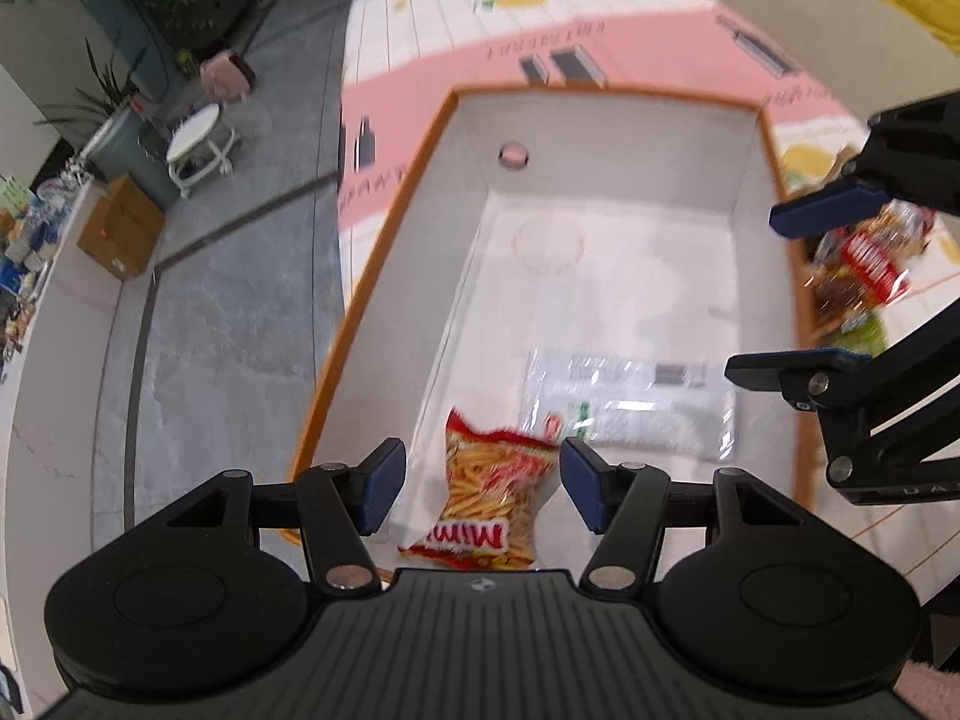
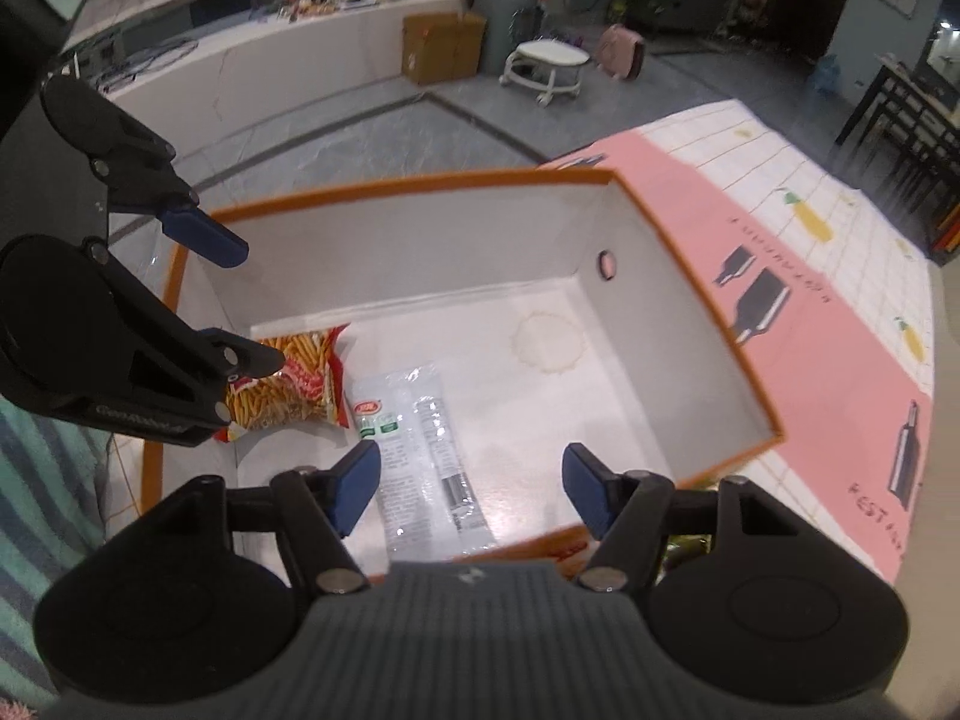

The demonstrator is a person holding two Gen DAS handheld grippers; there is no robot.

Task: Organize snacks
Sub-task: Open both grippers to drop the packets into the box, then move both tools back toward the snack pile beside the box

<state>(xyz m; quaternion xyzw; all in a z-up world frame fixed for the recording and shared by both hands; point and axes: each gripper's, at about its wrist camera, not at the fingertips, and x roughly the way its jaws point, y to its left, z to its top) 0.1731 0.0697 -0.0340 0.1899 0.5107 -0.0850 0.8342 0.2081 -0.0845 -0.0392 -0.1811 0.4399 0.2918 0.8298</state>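
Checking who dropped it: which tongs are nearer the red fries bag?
Left. The left tongs hang open directly over the fries bag; the right tongs are open beside it, above the clear packet.

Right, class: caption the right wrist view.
Both open grippers, left and right, hover over a box holding two snack packets.

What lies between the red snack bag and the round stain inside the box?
The clear packet lies partly between the red bag and stain; the rest is bare box floor, per the right wrist view.

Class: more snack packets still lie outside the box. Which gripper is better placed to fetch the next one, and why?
Right. The right gripper is open beside the loose snacks outside the box. The left gripper, also open, hovers over the red snack bag already inside.
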